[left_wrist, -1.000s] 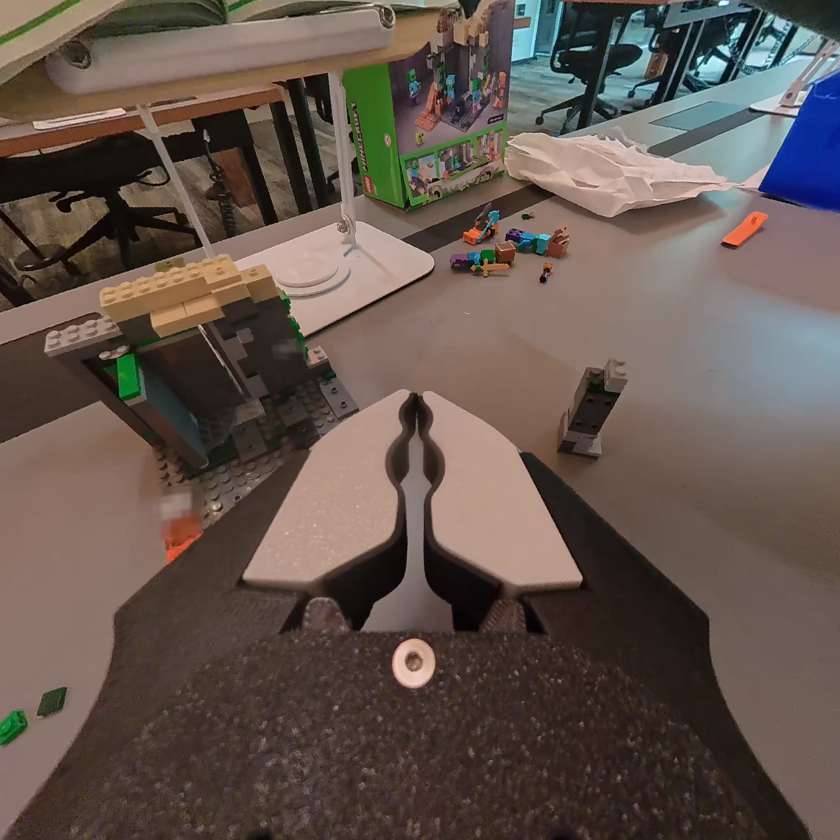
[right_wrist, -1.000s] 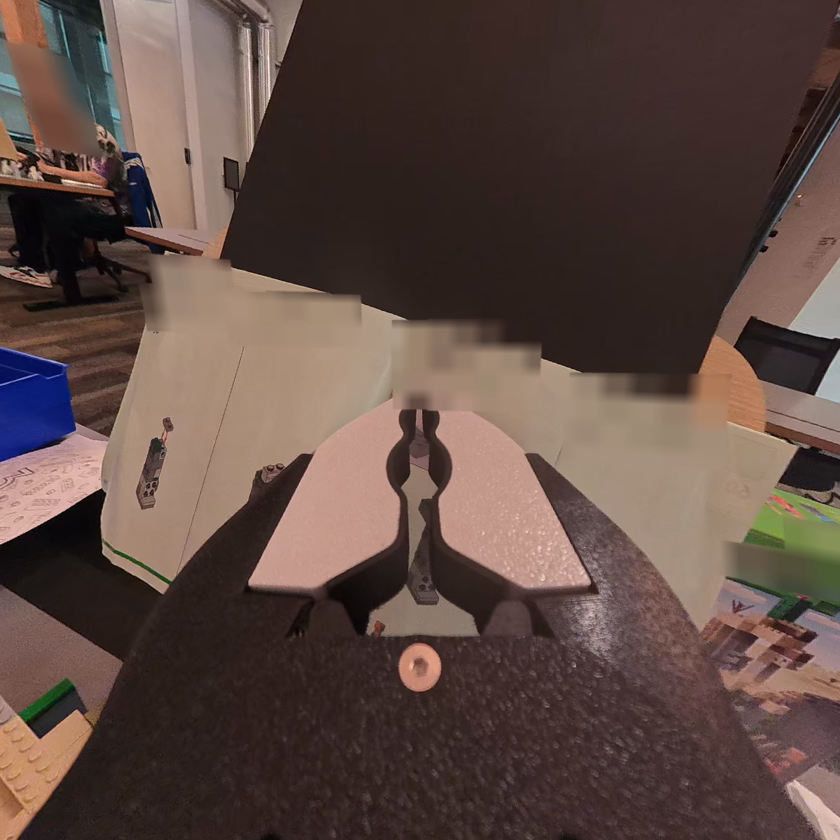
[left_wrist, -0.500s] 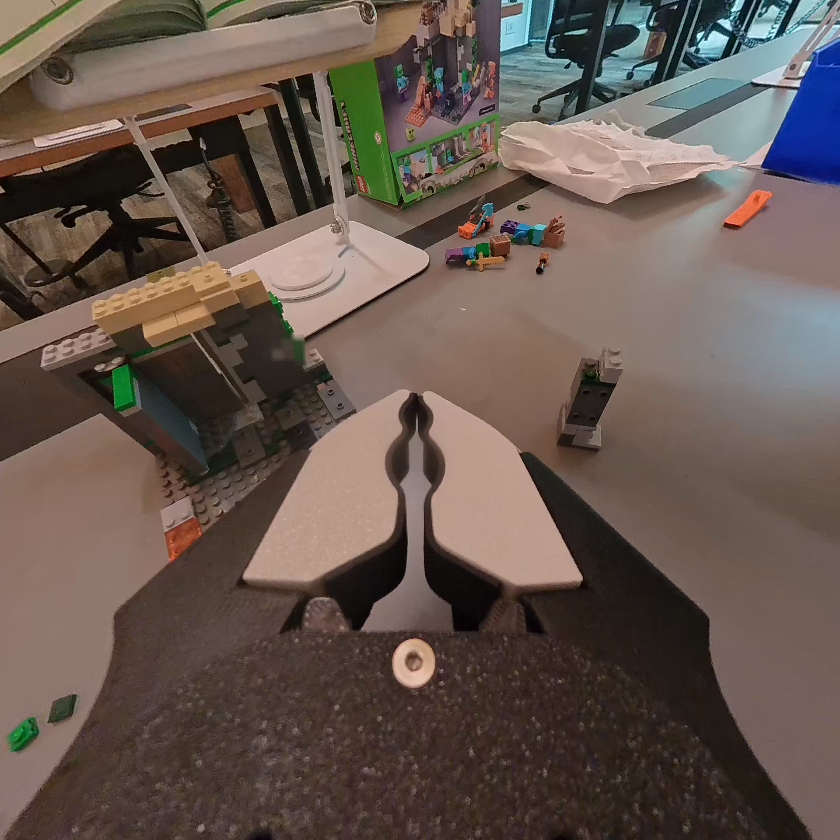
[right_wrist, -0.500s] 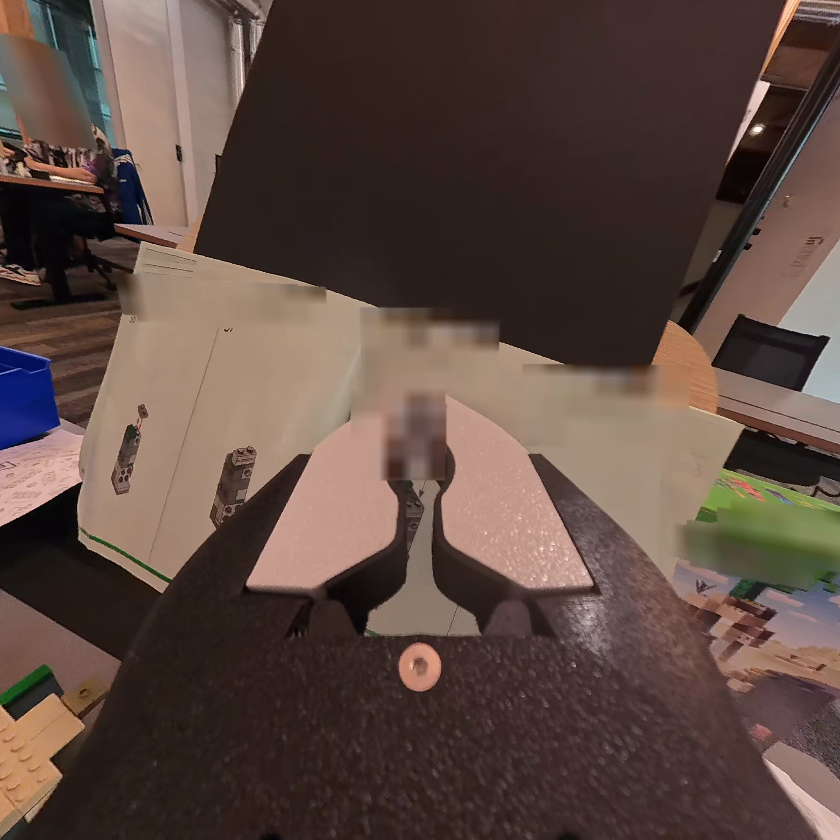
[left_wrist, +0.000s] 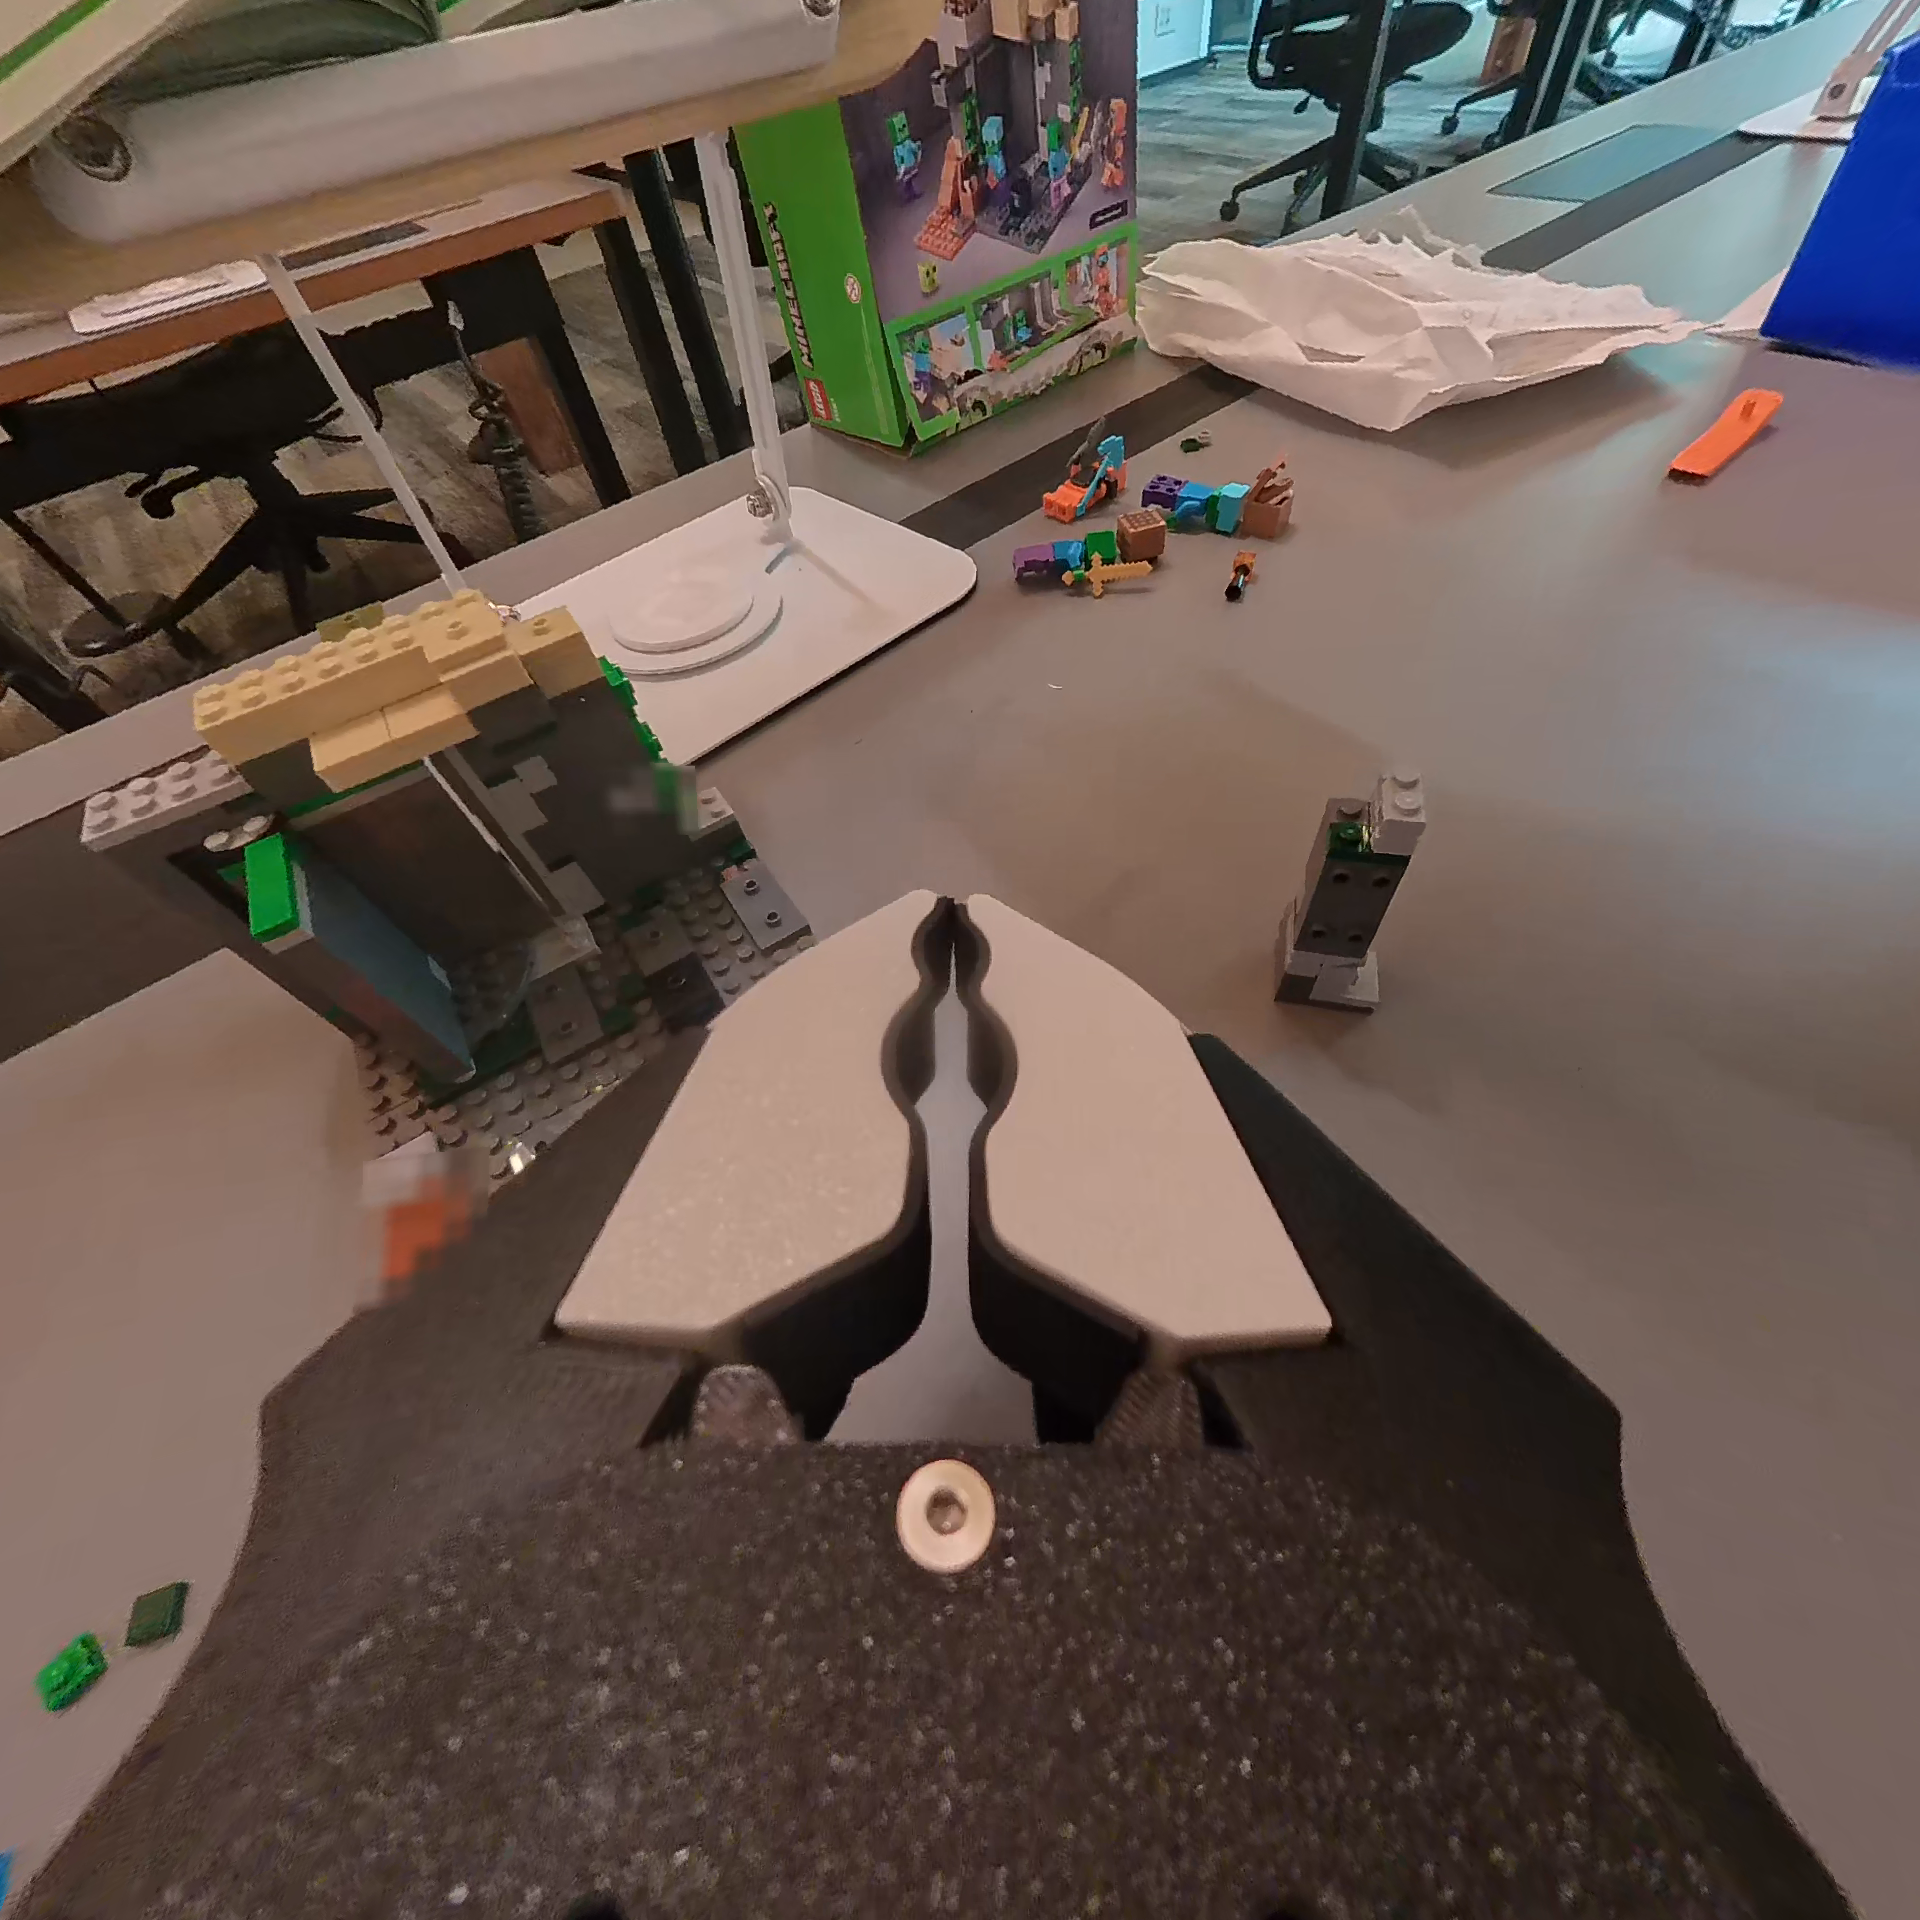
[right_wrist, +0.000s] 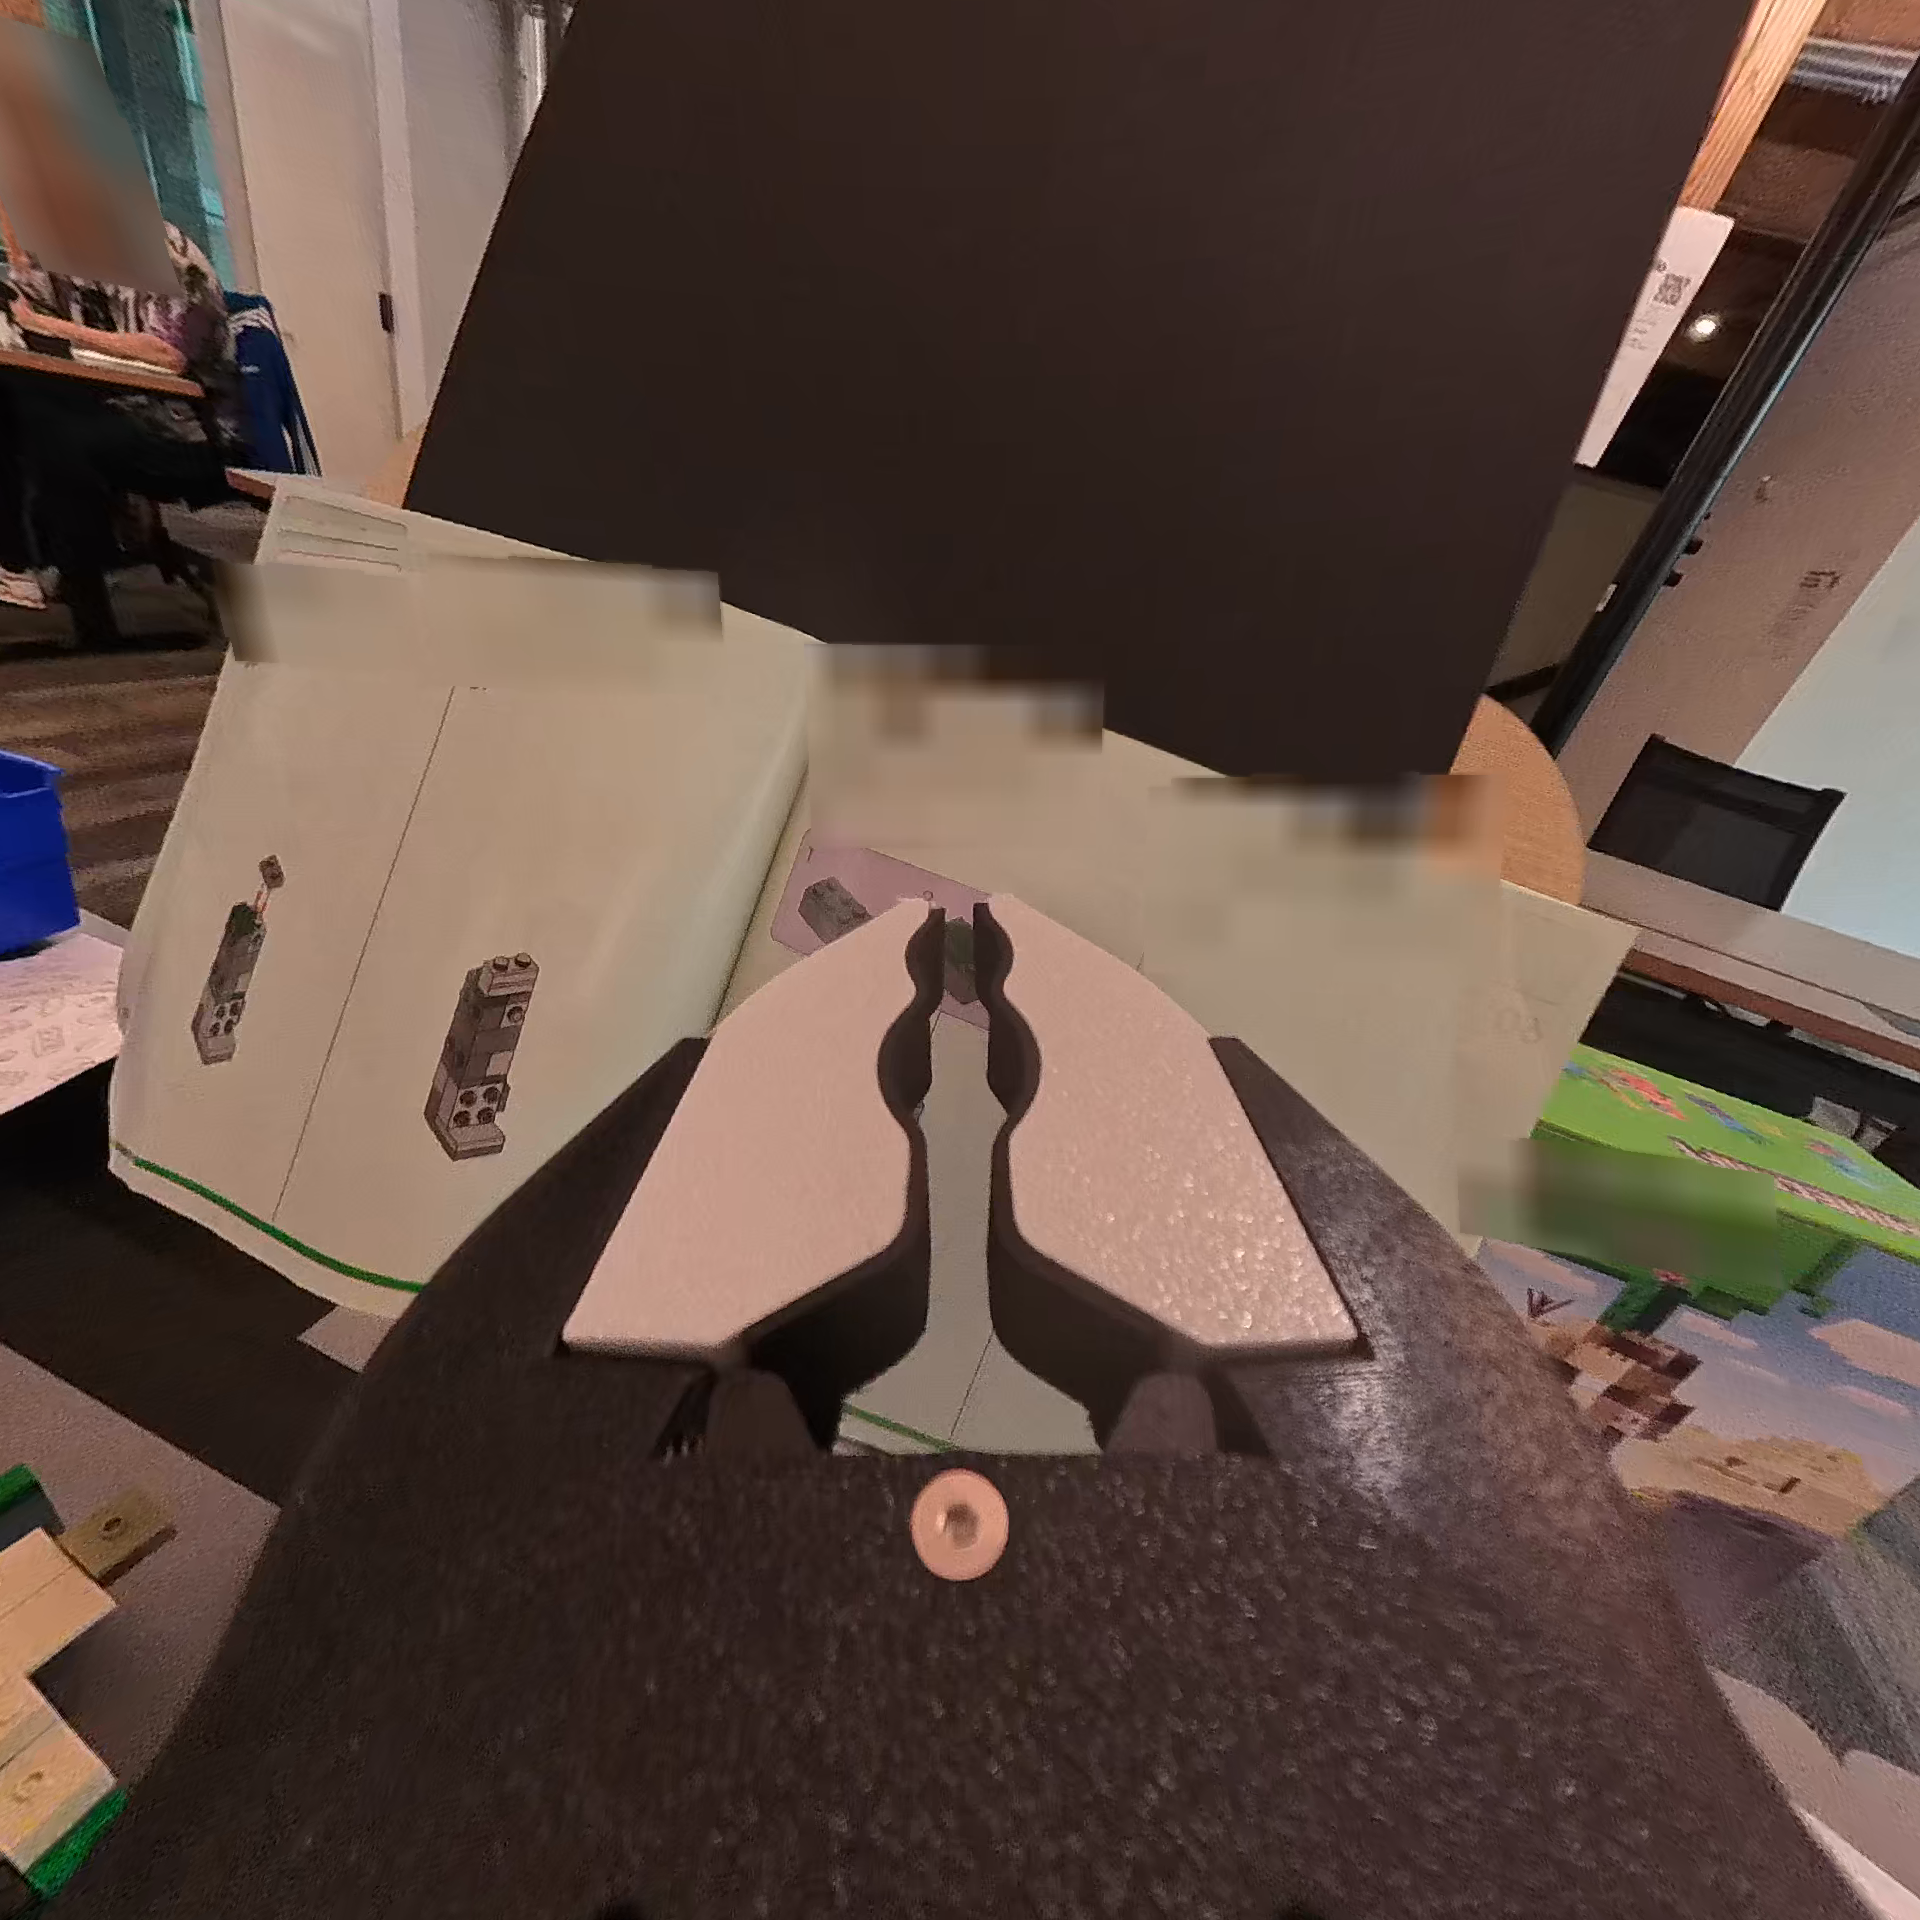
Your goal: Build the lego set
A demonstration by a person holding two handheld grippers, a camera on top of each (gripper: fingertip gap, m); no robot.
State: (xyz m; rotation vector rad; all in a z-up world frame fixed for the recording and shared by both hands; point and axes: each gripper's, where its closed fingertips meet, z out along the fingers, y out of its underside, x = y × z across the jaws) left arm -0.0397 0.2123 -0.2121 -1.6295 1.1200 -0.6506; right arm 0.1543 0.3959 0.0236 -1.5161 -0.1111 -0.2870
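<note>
Checking the instruction booklet [right_wrist: 499, 935] mid-build
Left gripper [left_wrist: 951, 914] pressed together, empty; right gripper [right_wrist: 958, 914] slightly parted, seemingly empty. Walled model [left_wrist: 416, 831] stands left; small grey tower [left_wrist: 1345, 904] apart, unattached.

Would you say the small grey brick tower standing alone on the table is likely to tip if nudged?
Probably: the small grey tower is tall on a narrow foot. Its stacked bricks might separate under a sideways push. It looks light.
</note>
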